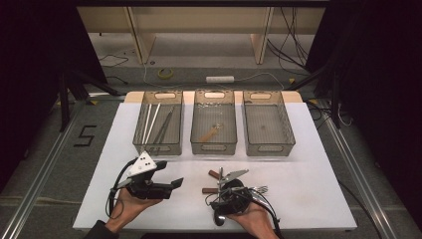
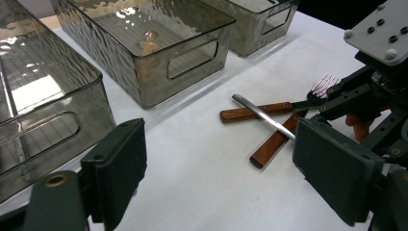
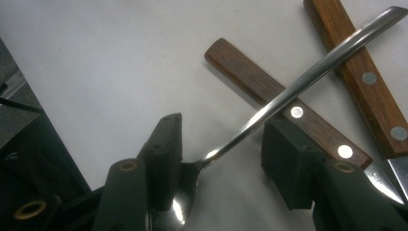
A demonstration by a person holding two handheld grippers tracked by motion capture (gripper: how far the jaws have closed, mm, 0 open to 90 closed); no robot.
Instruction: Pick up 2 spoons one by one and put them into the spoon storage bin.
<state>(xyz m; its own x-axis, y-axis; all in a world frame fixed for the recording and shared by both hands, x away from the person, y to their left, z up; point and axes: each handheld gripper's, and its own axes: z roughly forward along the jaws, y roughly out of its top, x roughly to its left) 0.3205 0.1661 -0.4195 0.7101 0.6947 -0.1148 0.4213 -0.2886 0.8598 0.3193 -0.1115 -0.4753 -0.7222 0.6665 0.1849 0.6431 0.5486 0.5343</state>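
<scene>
The steel spoon (image 3: 269, 108) lies in the small heap of cutlery near my edge of the white table (image 1: 318, 199), its handle running up toward one o'clock in the right gripper view and crossing over a wooden-handled knife (image 3: 284, 103). A second wooden-handled knife (image 3: 365, 77) lies just beside it at two o'clock. My right gripper (image 3: 221, 159) sits over the spoon's neck with its jaws about half open; the spoon passes between them, its bowl against one jaw, and the pads are not clamped on it. A fork (image 2: 325, 85) has its tines showing beyond my right gripper in the left gripper view. My left gripper (image 1: 171, 184) rests at nine o'clock from the heap, jaws wide apart and holding nothing. At twelve o'clock stand three smoky plastic bins: the left bin (image 1: 175, 142) with long utensils, the middle bin (image 1: 214, 147) with a wooden piece, and the right bin (image 1: 266, 148).
</scene>
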